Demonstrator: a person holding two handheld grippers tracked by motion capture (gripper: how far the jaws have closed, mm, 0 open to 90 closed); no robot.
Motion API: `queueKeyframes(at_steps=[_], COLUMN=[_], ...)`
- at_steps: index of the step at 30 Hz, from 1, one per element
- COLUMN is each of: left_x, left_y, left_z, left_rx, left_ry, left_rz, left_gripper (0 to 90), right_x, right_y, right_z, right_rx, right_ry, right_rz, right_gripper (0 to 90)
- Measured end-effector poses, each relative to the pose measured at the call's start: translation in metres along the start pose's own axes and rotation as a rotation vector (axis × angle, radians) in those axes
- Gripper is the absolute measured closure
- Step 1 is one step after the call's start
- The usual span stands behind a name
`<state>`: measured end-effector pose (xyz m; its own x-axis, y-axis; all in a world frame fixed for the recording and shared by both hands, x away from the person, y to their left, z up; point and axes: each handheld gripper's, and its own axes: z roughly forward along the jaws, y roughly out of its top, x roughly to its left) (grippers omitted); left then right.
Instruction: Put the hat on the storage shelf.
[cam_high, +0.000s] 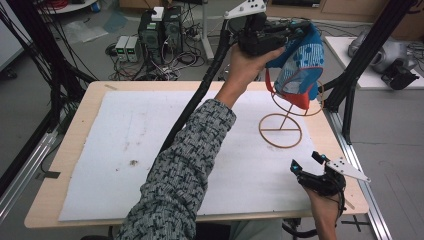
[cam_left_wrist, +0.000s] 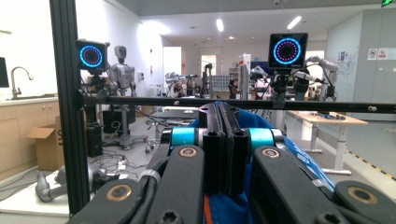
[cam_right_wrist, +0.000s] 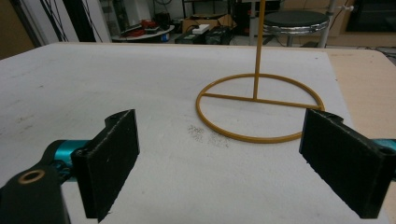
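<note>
the left gripper (cam_high: 280, 37), jaws clamped on a blue cap (cam_high: 300, 60) just above the wire stand (cam_high: 282, 127), risked tipping it if lowered off-centre, since the right gripper (cam_high: 307, 167) waited wide open and empty nearby.

Counting what is sitting on and over the table

Two grippers (cam_high: 300, 31) (cam_high: 310, 162) are working here, with one blue cloth bag (cam_high: 300, 62), one wire stand (cam_high: 281, 129) and one white mat (cam_high: 125, 145).

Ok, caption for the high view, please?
Left gripper lifts a blue-and-red cloth bag over a wire stand; right gripper waits open at the table edge.
</note>
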<state>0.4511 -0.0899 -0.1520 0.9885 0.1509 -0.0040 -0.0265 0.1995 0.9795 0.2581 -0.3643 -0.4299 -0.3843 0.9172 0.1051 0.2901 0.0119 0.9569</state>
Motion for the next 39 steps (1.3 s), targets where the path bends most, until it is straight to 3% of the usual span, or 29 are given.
queueKeyframes(at_steps=[5, 11, 18, 28, 39], left_x=[0.011, 0.022, 0.03, 0.038, 0.051], left_y=[-0.016, -0.035, -0.054, -0.072, -0.093], left_z=[0.005, 0.01, 0.015, 0.023, 0.028], left_rx=[0.049, 0.165, 0.248, 0.305, 0.334], left_ry=[0.018, 0.051, 0.057, 0.079, 0.094], left_rz=[-0.033, -0.027, -0.054, -0.049, -0.075], left_gripper=[88.1, 88.0, 87.9, 87.9, 87.8], right_x=[-0.001, 0.0, 0.001, 0.0, -0.002], right_y=[0.0, 0.0, 0.0, 0.0, 0.0], right_z=[-0.001, 0.001, 0.003, 0.003, 0.003], right_rx=[-0.005, 0.001, 0.007, 0.005, 0.003], right_ry=[-0.001, 0.007, 0.016, 0.02, 0.02], right_rz=[0.004, 0.001, -0.003, -0.001, 0.007], right_gripper=[11.2, 11.2, 11.2, 11.2, 11.3])
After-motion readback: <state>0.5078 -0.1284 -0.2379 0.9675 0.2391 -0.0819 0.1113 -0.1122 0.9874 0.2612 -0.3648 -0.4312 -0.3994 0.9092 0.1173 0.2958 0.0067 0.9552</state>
